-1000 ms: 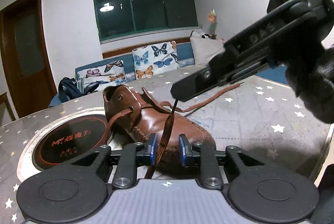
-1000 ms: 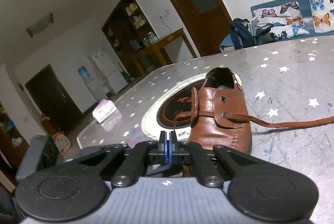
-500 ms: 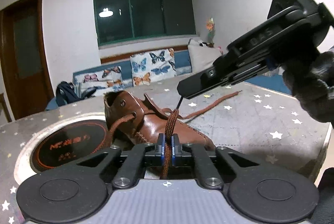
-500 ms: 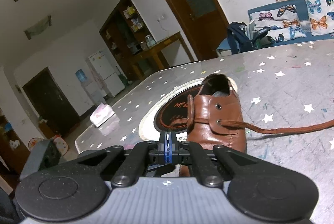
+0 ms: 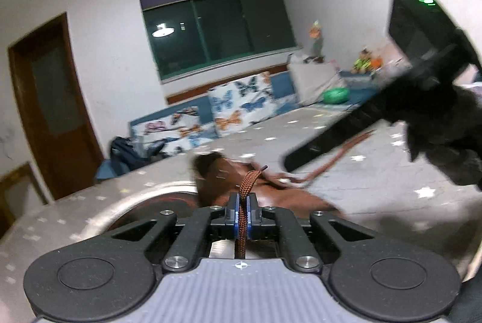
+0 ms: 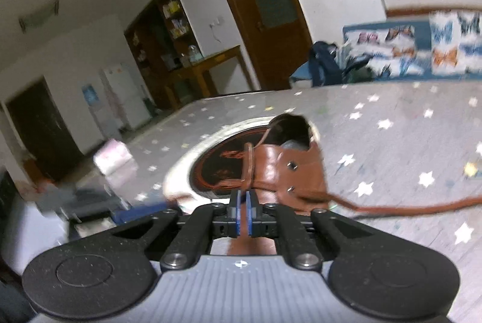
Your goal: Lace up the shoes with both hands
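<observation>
Lace (image 5: 244, 204) sits pinched in the left gripper (image 5: 242, 210), its tip free above the pads. The right gripper (image 6: 243, 213) is opening, seemingly empty. The shoe (image 6: 286, 169) rests on the table (image 6: 391, 118) by its round inset, far from the edges.

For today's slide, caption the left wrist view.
Left gripper shut on brown lace above the shoe.

Room's lit by a ceiling lamp, which shows up as a bright reflection in the dark window (image 5: 217, 34). Both views are smeared with motion blur, so the shoe (image 5: 229, 181) and sofa cushions (image 6: 446, 52) look soft. Fisheye bends the walls, and the corners go black.
</observation>
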A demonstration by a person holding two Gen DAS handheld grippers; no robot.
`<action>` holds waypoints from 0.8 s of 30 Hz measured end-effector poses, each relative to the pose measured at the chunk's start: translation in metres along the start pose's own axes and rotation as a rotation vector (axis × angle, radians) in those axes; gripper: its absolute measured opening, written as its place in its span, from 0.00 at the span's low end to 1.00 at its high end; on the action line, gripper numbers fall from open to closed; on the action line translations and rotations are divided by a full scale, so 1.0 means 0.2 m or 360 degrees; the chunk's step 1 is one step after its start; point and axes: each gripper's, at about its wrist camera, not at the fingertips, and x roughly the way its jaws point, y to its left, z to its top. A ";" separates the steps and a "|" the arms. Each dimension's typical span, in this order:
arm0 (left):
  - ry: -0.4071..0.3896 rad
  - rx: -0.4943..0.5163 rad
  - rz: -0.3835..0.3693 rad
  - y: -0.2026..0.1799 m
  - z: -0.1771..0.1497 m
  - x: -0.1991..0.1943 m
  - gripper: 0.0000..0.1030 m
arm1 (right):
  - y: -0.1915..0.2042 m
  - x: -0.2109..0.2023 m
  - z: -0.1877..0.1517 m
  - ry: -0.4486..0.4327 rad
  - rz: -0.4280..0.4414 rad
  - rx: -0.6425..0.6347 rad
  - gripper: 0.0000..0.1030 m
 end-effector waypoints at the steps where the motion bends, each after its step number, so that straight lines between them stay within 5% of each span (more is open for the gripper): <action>1: 0.0001 0.0014 0.0037 0.03 0.02 0.00 0.05 | 0.02 0.01 0.00 0.0007 -0.0031 -0.0043 0.18; 4: 0.0000 0.0057 0.0152 0.11 0.07 0.01 0.05 | 0.11 0.06 -0.01 0.0026 -0.0157 -0.0196 0.52; 6: -0.0015 0.0093 0.0215 0.15 0.11 0.01 0.05 | 0.15 0.10 -0.01 0.0037 -0.0231 -0.0284 0.55; 10: -0.0055 0.0190 0.0347 0.22 0.18 -0.01 0.05 | 0.21 0.19 -0.03 0.0074 -0.0352 -0.0351 0.81; 18: -0.0147 0.0314 0.0484 0.29 0.27 -0.01 0.05 | 0.28 0.35 -0.05 0.0115 -0.0595 -0.0438 0.99; 24: -0.0201 0.0430 0.0550 0.28 0.31 0.00 0.05 | 0.28 0.44 -0.05 0.0163 -0.0664 -0.0400 1.00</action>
